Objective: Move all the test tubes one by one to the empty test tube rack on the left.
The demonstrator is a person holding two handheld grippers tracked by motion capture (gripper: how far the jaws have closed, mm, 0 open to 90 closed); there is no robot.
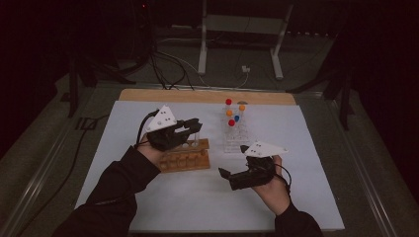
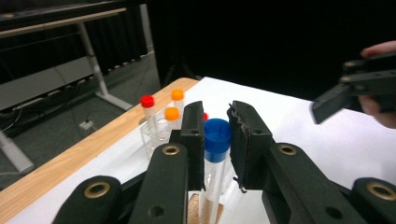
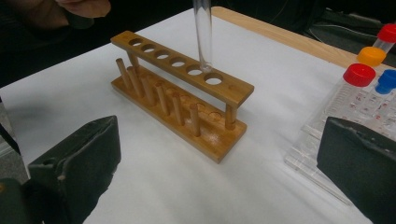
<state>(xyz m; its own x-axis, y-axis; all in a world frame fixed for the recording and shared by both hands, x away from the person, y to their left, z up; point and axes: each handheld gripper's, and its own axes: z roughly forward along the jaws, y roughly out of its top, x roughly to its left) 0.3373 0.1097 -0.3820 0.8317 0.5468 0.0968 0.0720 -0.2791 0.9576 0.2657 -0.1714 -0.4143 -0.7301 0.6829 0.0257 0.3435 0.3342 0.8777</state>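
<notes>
My left gripper (image 2: 217, 135) is shut on a clear test tube with a blue cap (image 2: 217, 133), held upright. In the right gripper view the tube's round bottom (image 3: 204, 42) hangs just above the top bar of the wooden tube rack (image 3: 187, 100), near its last two holes. From above, the left gripper (image 1: 196, 124) is over the rack's right end (image 1: 188, 159). My right gripper (image 1: 232, 160) hovers right of the rack, jaws wide apart and empty (image 3: 219, 163).
A clear plastic rack (image 1: 236, 140) stands behind the right gripper with several tubes capped red (image 3: 358, 74), orange (image 3: 371, 56) and blue (image 3: 388, 80). The white mat (image 1: 296, 148) covers the table. A wooden strip (image 1: 197, 95) runs along the far edge.
</notes>
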